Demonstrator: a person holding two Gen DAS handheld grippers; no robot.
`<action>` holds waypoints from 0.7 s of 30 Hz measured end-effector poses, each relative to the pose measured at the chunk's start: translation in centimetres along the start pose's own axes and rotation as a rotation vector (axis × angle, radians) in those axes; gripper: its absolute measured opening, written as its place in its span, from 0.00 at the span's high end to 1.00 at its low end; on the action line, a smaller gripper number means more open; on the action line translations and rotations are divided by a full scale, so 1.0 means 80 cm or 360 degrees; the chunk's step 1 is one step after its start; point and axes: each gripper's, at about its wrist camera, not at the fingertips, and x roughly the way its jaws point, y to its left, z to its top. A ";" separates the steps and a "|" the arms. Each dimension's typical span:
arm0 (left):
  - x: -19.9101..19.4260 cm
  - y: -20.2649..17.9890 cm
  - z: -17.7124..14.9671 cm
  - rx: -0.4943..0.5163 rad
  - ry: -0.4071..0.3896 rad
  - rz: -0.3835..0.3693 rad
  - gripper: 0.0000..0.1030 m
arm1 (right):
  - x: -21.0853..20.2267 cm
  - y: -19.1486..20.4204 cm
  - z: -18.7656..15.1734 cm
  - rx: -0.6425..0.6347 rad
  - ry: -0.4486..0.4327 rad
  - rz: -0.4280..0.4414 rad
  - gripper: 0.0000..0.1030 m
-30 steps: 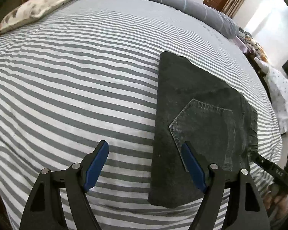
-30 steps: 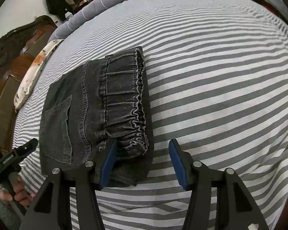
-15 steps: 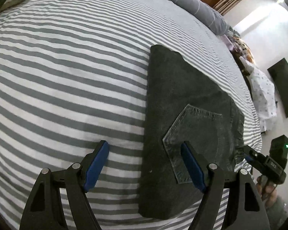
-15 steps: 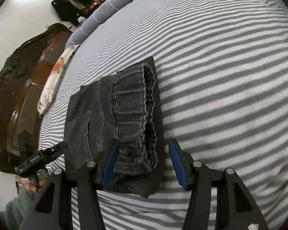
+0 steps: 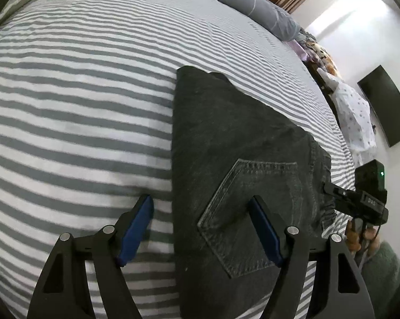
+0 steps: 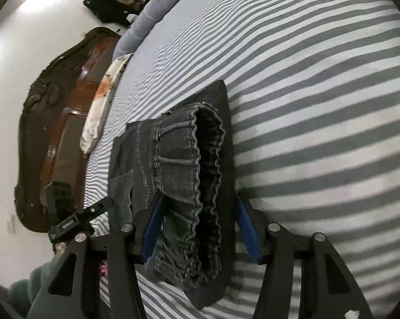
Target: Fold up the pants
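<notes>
Pants: dark grey denim, already folded into a thick rectangle, lying flat on the striped bed near its front edge.
Weight and feel: judged moderately heavy for cloth, soft and limp, not slippery, not fragile; stacked layers likely to slide apart if lifted by one layer only.
Waistband: gathered elastic, bulky and ridged, at the right end of the bundle; probably the firmest spot to pinch.
Pocket: stitched patch on top, near the left end; thin, a poor hold alone.
Where to hold: best judged at both short ends, through all layers at once.
Left tongs: spread wide, just narrowing a little, straddling the bundle's left edge with one pad over the bed and one over the pocket; nothing pinched.
Right tongs: half spread, straddling the waistband end; pads beside the cloth, no squeeze visible.
Writing: small white letters on the other tool's body in each view, too blurred to read; no label or brand legible on the pants.
</notes>
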 end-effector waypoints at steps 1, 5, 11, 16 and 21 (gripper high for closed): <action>0.002 -0.002 0.001 0.0013 0.0000 -0.0001 0.29 | 0.002 -0.003 0.003 0.0016 -0.0008 0.0031 0.50; 0.011 -0.009 0.005 0.0082 0.0001 0.0016 0.29 | 0.007 -0.013 0.012 0.0071 -0.0034 0.0133 0.51; 0.013 -0.011 0.005 0.0093 -0.0024 0.0017 0.29 | 0.011 -0.008 0.011 0.0056 -0.0039 0.0150 0.53; 0.010 -0.009 0.005 0.0069 -0.0053 0.0064 0.55 | 0.009 0.009 0.005 0.0021 -0.0057 0.0122 0.72; 0.009 -0.007 0.009 0.0035 -0.0054 0.0084 0.65 | 0.013 0.029 0.007 -0.0050 -0.0058 -0.0011 0.72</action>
